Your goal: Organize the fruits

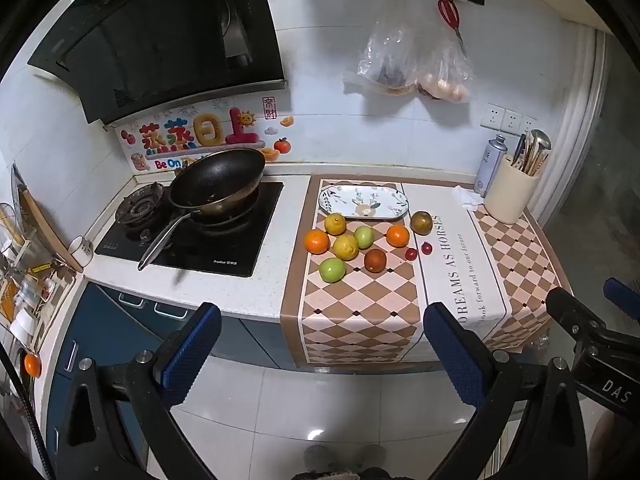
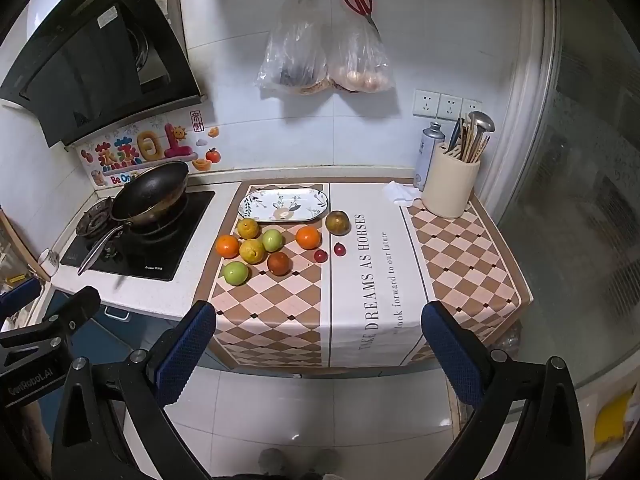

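Note:
Several fruits lie loose on the checkered cloth (image 1: 352, 304): two oranges (image 1: 317, 241), two yellow citrus (image 1: 346, 247), two green apples (image 1: 332, 269), a dark red-brown fruit (image 1: 375, 260), a brownish round fruit (image 1: 421, 222) and two small red fruits (image 1: 411, 254). An empty oval patterned plate (image 1: 362, 201) stands behind them; it also shows in the right wrist view (image 2: 284, 205). My left gripper (image 1: 320, 344) is open and empty, held off the counter's front edge. My right gripper (image 2: 318, 344) is open and empty, likewise in front of the counter.
A black pan (image 1: 216, 184) sits on the stove at the left. A cream utensil holder (image 1: 512, 192) and a spray can (image 1: 490, 166) stand at the back right beside a crumpled tissue (image 1: 466, 198). Plastic bags (image 1: 412, 68) hang on the wall. Glass door at right.

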Tool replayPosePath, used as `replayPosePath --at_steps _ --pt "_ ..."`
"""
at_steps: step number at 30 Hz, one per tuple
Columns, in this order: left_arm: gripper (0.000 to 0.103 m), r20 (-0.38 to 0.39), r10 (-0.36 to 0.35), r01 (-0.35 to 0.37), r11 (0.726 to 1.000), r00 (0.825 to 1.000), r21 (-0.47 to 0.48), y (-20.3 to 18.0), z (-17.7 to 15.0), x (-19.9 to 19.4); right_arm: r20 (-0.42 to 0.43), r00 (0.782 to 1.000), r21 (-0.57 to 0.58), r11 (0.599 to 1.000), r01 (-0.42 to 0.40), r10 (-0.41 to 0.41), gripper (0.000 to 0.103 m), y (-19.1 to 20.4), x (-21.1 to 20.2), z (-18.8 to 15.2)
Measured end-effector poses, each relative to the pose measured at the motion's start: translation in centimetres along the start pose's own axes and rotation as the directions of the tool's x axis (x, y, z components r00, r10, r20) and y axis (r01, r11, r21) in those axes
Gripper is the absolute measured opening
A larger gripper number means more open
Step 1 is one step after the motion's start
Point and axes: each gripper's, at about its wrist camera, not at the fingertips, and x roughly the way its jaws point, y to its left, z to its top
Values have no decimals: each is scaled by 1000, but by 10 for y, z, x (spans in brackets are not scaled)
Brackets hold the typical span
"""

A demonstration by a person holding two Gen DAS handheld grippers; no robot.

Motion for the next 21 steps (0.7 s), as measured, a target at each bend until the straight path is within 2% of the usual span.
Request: replayPosePath --at_steps 21 --pt "103 6 -4 4 1000 1000 10 -5 -1 -3 -3 1000 5 1000 -3 3 103 -1 -3 -1"
